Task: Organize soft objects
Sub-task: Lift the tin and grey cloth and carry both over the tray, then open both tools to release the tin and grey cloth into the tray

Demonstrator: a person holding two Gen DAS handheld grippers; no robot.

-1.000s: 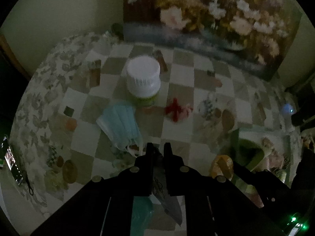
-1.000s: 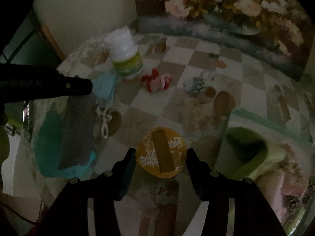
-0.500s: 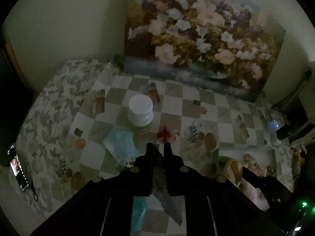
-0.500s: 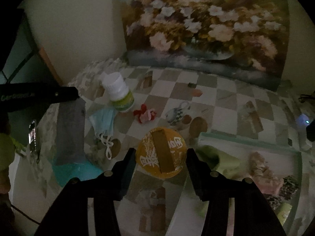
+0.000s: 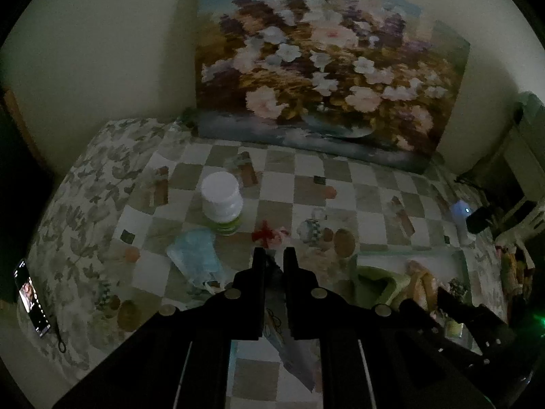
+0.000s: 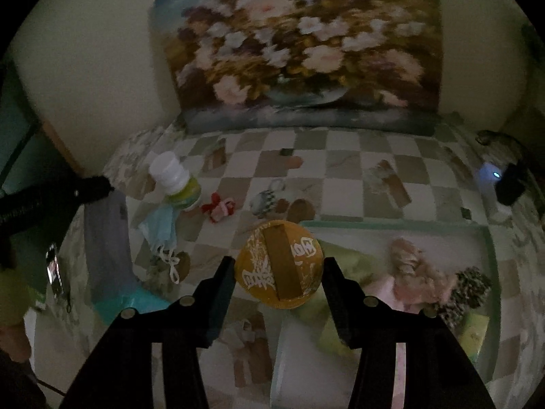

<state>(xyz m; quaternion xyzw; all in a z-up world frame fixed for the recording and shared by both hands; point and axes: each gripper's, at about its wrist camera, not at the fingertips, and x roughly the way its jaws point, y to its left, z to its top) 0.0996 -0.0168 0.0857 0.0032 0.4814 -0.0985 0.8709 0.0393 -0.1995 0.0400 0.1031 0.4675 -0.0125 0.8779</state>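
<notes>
My left gripper (image 5: pixel 272 253) is shut on a thin grey cloth with a teal end (image 5: pixel 294 358). In the right wrist view that cloth (image 6: pixel 107 248) hangs from the left gripper (image 6: pixel 102 184) above the table's left side. My right gripper (image 6: pixel 278 264) is shut on a round golden disc with white lettering (image 6: pixel 279 266), held in the air over the near left corner of a green-rimmed tray (image 6: pixel 391 227). The tray holds a green cloth (image 6: pixel 344 266), a pale plush (image 6: pixel 412 269) and a dark speckled piece (image 6: pixel 466 289). A blue face mask (image 5: pixel 197 255) and a small red bow (image 5: pixel 267 235) lie on the checked tablecloth.
A white-capped bottle (image 5: pixel 221 201) stands beside the mask. A large flower painting (image 5: pixel 323 68) leans on the wall at the back. A phone (image 5: pixel 30 300) lies at the table's left edge. A white device with a blue light (image 5: pixel 460 211) stands at the right.
Both grippers have risen away from the table with their loads, so more of the room shows. The golden disc now hangs by the tray's corner. Neither grip has changed.
</notes>
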